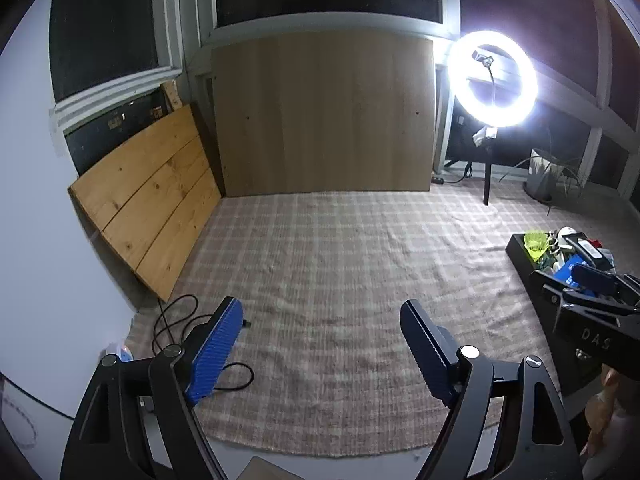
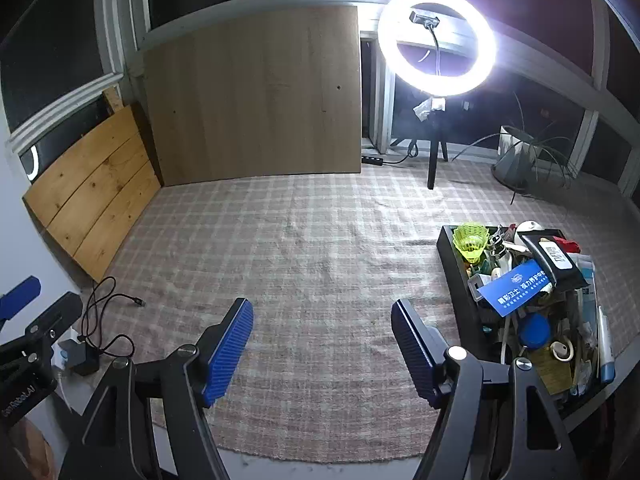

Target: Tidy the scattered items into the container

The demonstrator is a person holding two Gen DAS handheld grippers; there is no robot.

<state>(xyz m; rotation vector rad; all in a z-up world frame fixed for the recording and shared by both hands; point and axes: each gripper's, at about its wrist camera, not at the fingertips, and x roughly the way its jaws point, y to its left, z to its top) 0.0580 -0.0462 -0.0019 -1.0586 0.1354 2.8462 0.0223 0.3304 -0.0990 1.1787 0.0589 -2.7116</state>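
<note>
The left gripper (image 1: 320, 344) and right gripper (image 2: 322, 344) are being held wide open, empty; the crammed black rectangular container (image 2: 460, 280) is being cut off by the right wrist view's edge.

A woven plaid rug (image 2: 320, 264) looks coarse and matt, its cloth slightly rumpled. Against the wall, a knotty pine panel (image 1: 148, 216) has a warm, faintly glossy finish; beside it, a pale wood-grain board (image 1: 324, 116) looks smooth and matt. The container (image 2: 460, 292) looks like matt black plastic. A translucent yellow-green plastic cup (image 2: 471, 242) looks ribbed. Ribbed blue pads (image 2: 230, 350) line the black plastic gripper.
</note>
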